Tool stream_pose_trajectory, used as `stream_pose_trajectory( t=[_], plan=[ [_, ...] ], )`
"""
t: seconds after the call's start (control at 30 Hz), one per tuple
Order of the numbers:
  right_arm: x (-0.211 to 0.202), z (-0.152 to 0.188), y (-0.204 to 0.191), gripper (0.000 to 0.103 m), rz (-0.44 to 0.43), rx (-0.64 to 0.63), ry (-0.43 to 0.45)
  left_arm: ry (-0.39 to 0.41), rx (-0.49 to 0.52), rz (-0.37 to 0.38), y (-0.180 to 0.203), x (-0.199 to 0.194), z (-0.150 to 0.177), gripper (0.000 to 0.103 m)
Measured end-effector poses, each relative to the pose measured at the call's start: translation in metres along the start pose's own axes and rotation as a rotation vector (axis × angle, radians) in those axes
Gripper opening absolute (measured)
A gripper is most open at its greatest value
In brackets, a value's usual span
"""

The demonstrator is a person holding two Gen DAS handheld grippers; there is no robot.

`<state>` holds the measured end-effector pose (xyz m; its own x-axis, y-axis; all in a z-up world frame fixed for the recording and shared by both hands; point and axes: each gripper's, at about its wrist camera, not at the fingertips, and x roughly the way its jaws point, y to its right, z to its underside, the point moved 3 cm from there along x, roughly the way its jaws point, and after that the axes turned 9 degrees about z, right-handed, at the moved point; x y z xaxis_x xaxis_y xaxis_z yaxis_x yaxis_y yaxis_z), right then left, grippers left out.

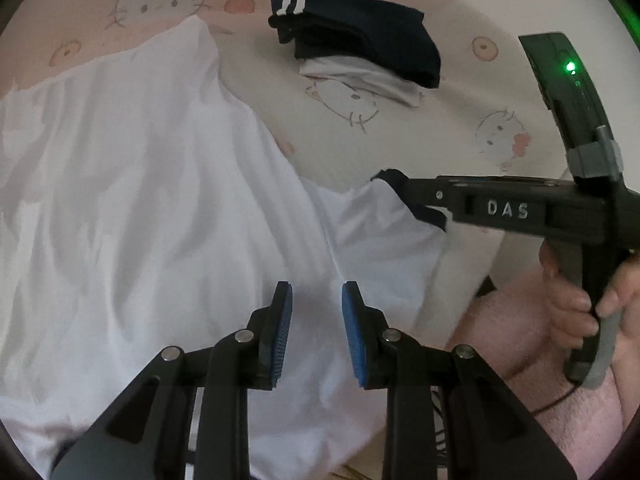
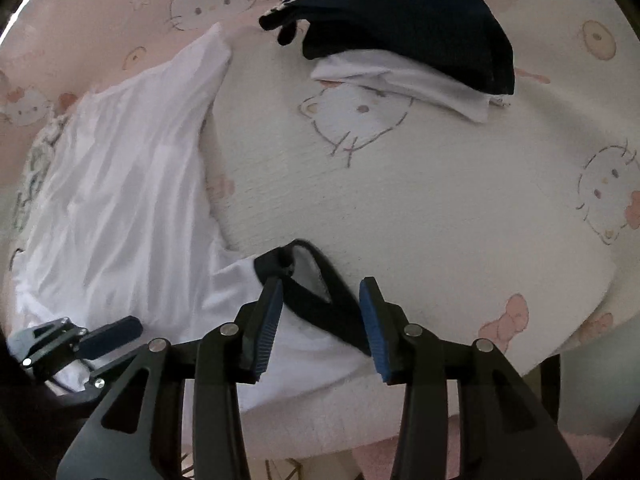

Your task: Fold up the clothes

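White shirt (image 1: pixel 132 208) lies spread on the bed (image 2: pixel 440 200); soft and limp, so we would pinch its dark cuff (image 2: pixel 316 292) between the right gripper (image 2: pixel 322 328) fingers, parted like the left gripper (image 1: pixel 317 334).

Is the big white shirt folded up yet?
Not yet. The white shirt lies spread and wrinkled across the bed, its dark-trimmed sleeve sticking out sideways.
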<state>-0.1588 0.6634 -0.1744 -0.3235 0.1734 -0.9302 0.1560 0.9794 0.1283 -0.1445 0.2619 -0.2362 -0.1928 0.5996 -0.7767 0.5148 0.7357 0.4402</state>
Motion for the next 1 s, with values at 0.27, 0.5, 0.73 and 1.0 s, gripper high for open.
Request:
stream_pose_trajectory(
  t=[0.27,0.5,0.73,1.0],
  plan=[
    [0.031,-0.036,0.007,0.04,-0.016,-0.266,0.0,-0.043,0.058,-0.033,0.012,0.034,-0.013,0.028],
    [0.047,-0.025,-0.018,0.043,-0.117,-0.441,-0.01,-0.005,0.046,-0.028,0.007,0.047,-0.027,0.028],
    [0.055,-0.048,-0.026,0.041,-0.141,-0.378,0.048,0.02,0.044,-0.005,0.01,0.053,-0.024,0.028],
    [0.073,-0.075,0.049,0.045,-0.037,-0.076,-0.042,0.099,0.012,0.022,0.006,0.031,-0.031,0.028]
  ],
)
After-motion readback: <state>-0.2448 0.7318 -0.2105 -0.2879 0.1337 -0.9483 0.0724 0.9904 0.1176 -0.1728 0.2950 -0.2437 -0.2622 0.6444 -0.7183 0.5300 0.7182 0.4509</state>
